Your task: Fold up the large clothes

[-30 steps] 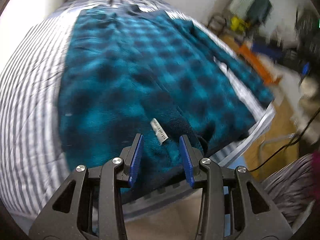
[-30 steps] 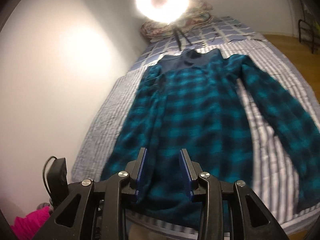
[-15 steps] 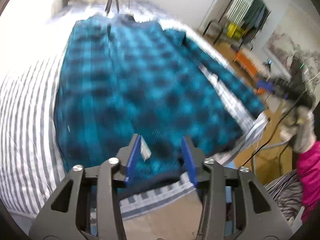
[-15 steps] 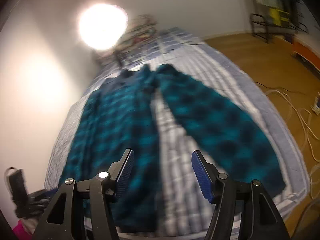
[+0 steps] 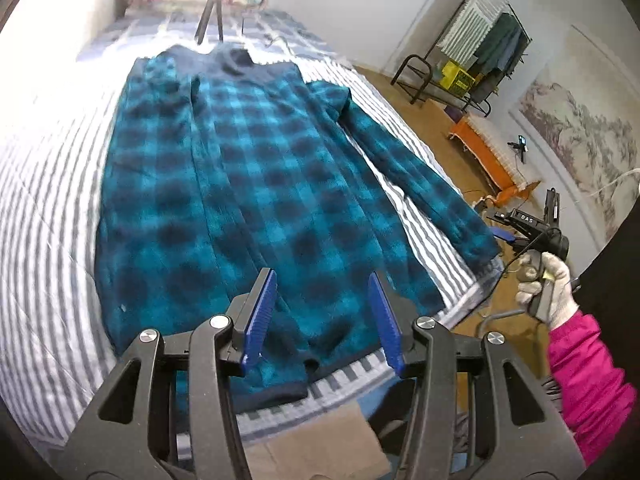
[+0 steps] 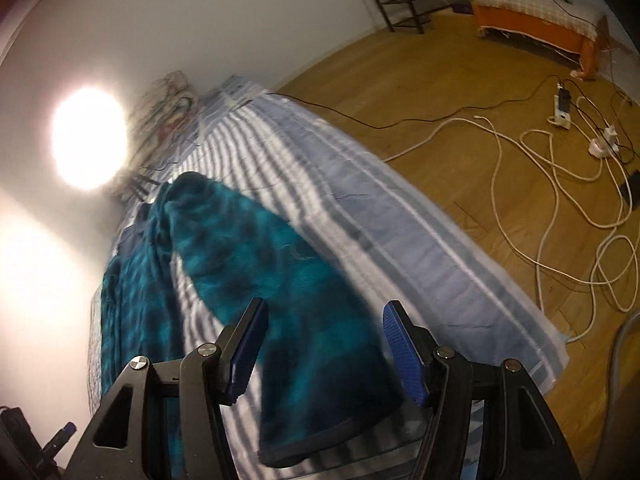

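The teal plaid garment lies flat and lengthwise on the striped bed, collar at the far end. The left gripper hangs above the near hem, jaws partly open and holding nothing. To the right, 1 sleeve stretches toward the bed's edge; the right gripper hovers over its cuff, jaws wide and empty. Best approach, I judge: pinch the cuff squarely at its dark band, lift low, and carry the sleeve across the body without dragging the torso.
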A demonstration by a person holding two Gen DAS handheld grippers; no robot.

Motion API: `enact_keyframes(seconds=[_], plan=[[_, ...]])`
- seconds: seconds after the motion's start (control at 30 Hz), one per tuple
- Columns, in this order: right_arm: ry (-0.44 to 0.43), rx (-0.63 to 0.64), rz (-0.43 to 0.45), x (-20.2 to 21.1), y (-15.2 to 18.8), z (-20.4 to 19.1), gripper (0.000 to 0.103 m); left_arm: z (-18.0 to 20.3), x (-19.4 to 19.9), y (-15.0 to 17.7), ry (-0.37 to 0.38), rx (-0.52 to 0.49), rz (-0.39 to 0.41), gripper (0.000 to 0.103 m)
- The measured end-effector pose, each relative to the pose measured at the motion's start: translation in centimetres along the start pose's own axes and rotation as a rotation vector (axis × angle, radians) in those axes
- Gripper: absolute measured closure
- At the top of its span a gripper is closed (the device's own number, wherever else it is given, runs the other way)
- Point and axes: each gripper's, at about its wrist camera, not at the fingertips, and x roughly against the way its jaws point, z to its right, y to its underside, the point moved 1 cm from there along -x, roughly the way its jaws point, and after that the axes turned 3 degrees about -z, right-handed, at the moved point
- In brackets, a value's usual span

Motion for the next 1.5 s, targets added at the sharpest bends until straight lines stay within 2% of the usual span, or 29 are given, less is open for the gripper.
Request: enact_keyframes(seconds=[0.1,0.2,0.23,0.27,0.33,0.4,0.43,0.53,0.6,0.63,0.7,0.77,1.03,1.17,1.3,1.43,1.47,1.5], plan=[[0.01,-0.008,-0.012,-0.2,-0.1,0.4,0.039,-0.9,-0.8,0.4,0.02,0.038,0.016,0.054],[0.007,0.019,-0.033,-0.4,0.2,-0.2,0.04,-1.8,-3.1,0.8,0.061,0.11,-0.067,0.054],[0.017,0.036,-0.045,-0.7,0.4,-0.6,0.044,-1.7,-3.4,0.8,0.069,0.105,-0.081,0.054],[0.034,0.056,-0.062,-0.9,0.6,-0.9,0.05,-1.4,-3.5,0.6,0.059,0.091,-0.077,0.054],[0.046,0.09,-0.11,-1.7,1.0,-1.3,0.084,-0.7,-3.4,0.3,0.048,0.054,-0.06,0.054],[0.045,0.088,-0.121,-1.5,1.1,-1.4,0.1,-0.2,-3.2,0.1,0.051,0.031,-0.049,0.054],[0.046,0.083,-0.112,-1.2,1.1,-1.4,0.102,0.1,-3.1,0.2,0.052,0.023,-0.044,0.054],[0.003,0.043,-0.04,1.4,0.3,-1.7,0.103,0.8,-2.8,0.0,0.059,0.008,-0.033,0.054],[0.04,0.099,0.02,3.2,0.1,-3.0,0.103,1.0,-3.0,-0.1,0.055,-0.003,-0.03,0.054],[0.054,0.126,0.034,3.6,0.2,-3.7,0.103,1.0,-3.1,-0.1,0.051,-0.006,-0.032,0.054],[0.002,0.138,0.028,3.9,0.6,-5.2,0.103,0.8,-3.5,-0.2,0.049,0.005,-0.043,0.054],[-0.035,0.171,0.029,4.3,1.3,-7.4,0.103,0.5,-3.7,-0.2,0.047,0.023,-0.047,0.054],[-0.133,0.475,0.082,6.0,5.4,-19.4,0.103,-0.8,-2.8,-1.0,0.033,0.061,-0.005,0.054],[-0.214,0.646,0.006,4.4,9.8,-25.0,0.103,-2.0,-2.3,-1.3,0.023,0.098,0.012,0.054],[-0.226,0.83,-0.115,1.6,14.9,-28.0,0.103,-3.3,-1.9,-1.3,0.02,0.143,0.023,0.054],[-0.218,0.855,-0.219,-1.1,17.3,-27.8,0.103,-3.6,-2.4,-1.1,0.042,0.161,0.0,0.054],[-0.237,0.849,-0.241,-1.3,17.4,-27.4,0.102,-3.4,-2.6,-1.0,0.046,0.159,-0.004,0.054],[-0.265,0.844,-0.262,-1.3,17.5,-27.2,0.096,-3.0,-3.0,-0.9,0.054,0.15,-0.017,0.054]])
